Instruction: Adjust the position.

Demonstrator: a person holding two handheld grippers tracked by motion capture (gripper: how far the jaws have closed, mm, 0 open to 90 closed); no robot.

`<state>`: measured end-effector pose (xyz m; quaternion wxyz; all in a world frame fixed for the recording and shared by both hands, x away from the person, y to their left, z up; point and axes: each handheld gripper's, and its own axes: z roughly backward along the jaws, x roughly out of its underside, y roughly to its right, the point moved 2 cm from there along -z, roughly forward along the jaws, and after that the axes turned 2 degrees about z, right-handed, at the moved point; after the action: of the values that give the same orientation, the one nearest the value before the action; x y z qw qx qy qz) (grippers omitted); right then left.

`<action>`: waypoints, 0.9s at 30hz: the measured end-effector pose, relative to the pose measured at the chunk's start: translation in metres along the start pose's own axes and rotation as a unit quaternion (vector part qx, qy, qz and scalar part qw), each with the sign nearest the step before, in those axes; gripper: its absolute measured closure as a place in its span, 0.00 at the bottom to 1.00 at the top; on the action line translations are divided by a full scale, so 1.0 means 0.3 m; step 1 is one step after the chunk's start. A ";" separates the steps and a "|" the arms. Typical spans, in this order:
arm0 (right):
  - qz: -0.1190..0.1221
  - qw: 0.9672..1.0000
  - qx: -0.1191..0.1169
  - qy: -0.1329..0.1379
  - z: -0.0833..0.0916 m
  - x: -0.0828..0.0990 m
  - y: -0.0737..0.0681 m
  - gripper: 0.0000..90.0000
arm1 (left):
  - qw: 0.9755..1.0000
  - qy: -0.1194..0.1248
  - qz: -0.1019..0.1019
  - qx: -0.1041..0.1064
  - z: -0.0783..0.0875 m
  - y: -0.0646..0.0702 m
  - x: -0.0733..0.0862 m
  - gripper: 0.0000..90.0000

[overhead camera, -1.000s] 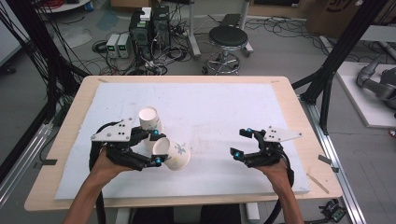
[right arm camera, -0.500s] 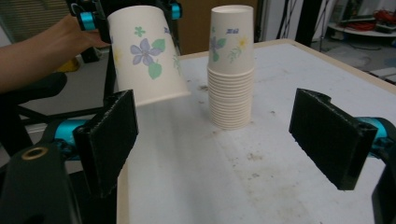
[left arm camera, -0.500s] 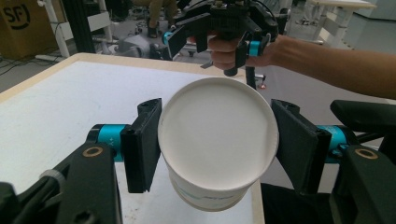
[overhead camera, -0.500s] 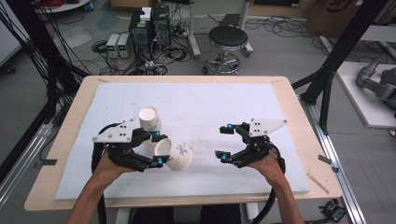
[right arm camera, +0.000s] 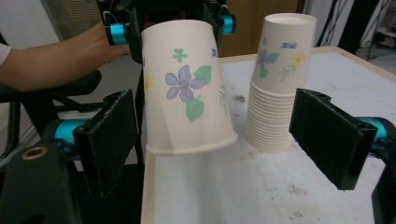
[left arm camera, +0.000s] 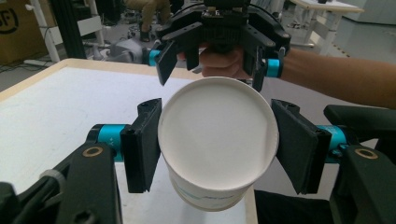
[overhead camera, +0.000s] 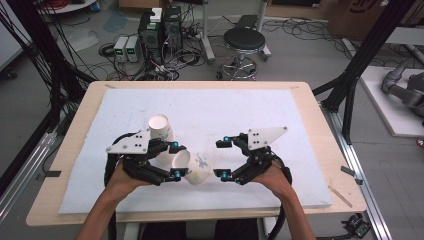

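Held cup [overhead camera: 194,168]: grasped near its rim in your left hand-held gripper [overhead camera: 173,160], lying sideways above the tabletop [overhead camera: 300,120].
Right hand-held gripper [overhead camera: 223,158]: released, jaws wide, at 3 o'clock of the cup, facing its base.
Cup stack [overhead camera: 161,131]: upright at 11 o'clock of the held cup.
Step, as judged: handover; centre your right jaws around the base, close gently to avoid crushing.

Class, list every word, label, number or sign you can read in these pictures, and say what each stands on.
No text can be read with certainty.
Cardboard box, left gripper view: part of a dark round mark, possibly "SF"; cut off.
Held paper cup, near its base: faint blue print, too blurred to read.
Stack of cups: flower pictures, no words.
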<state>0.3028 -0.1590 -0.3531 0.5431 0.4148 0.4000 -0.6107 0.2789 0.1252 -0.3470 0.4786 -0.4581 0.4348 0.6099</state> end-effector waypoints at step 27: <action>0.018 0.998 -0.061 -0.028 -0.148 -0.006 -0.036 0.17 | 0.999 0.025 -0.007 0.028 -0.005 0.028 -0.038 0.41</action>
<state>0.2955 -0.1157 -0.3659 0.5888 0.3711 0.4137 -0.5868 0.2723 0.1202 -0.3356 0.4844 -0.4626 0.4602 0.5828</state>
